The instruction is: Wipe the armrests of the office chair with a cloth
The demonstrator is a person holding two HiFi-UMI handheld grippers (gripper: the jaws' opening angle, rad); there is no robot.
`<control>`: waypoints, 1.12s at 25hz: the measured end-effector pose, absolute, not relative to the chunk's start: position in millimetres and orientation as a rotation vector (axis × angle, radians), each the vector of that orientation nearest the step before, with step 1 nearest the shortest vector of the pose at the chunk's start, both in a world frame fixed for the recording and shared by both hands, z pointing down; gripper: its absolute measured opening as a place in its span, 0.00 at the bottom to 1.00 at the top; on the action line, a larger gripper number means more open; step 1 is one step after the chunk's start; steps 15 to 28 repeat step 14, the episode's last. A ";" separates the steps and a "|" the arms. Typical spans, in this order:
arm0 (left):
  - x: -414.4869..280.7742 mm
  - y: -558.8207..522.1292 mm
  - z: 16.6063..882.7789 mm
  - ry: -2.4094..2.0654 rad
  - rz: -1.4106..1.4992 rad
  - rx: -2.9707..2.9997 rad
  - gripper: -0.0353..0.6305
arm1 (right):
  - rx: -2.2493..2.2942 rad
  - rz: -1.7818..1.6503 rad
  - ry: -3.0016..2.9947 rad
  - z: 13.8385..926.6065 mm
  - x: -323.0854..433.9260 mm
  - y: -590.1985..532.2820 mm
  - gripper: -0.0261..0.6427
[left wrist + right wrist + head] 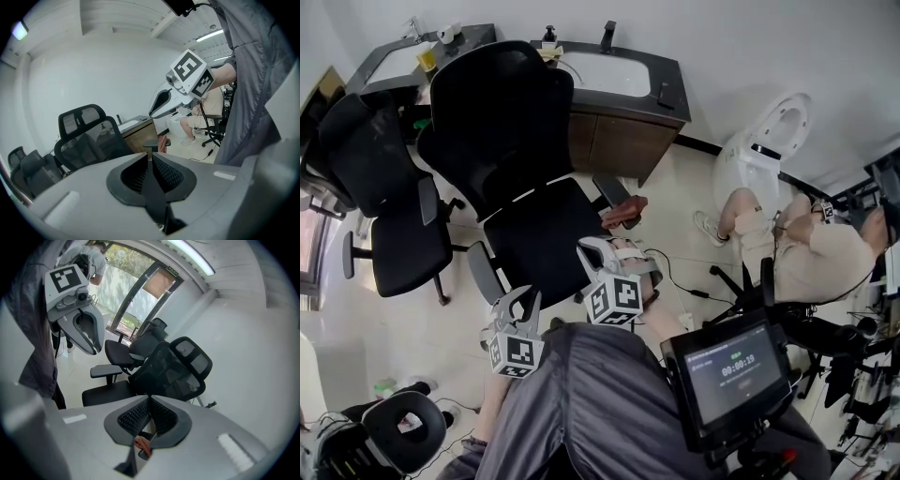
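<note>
The black office chair [516, 169] stands straight ahead of both grippers, its seat turned toward them. Of its 2 armrests, 1 armrest [609, 187] lies just ahead of the right gripper [617, 251], its long axis running roughly along the line that gripper points. The other armrest [484, 272] lies ahead of the left gripper [520, 305].

The reddish cloth [624, 213] sits bunched on the near end of the first armrest, just ahead of and below the right gripper. So the right gripper is clearly the nearer of the 2.

In the right gripper view the jaws meet at their tips with nothing pinched. The cloth [142, 444] shows only below them, through the gap at their roots. The left gripper's jaws are also together and empty.

The scene fits a cloth waiting to be taken up or one just laid down.
</note>
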State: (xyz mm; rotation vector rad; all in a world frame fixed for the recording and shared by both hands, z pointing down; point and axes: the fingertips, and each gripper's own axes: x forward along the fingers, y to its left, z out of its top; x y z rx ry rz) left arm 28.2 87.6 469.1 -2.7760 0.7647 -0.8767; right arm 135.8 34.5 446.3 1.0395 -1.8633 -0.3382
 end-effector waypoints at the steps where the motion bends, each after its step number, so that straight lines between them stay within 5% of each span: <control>1: 28.3 87.7 469.0 0.762 -0.874 -2.776 0.12 | 1.042 -0.339 -1.862 446.2 135.6 35.5 0.06; 28: 45.2 87.6 468.7 0.676 -0.862 -2.785 0.12 | 1.081 -0.301 -1.829 445.3 151.0 48.5 0.06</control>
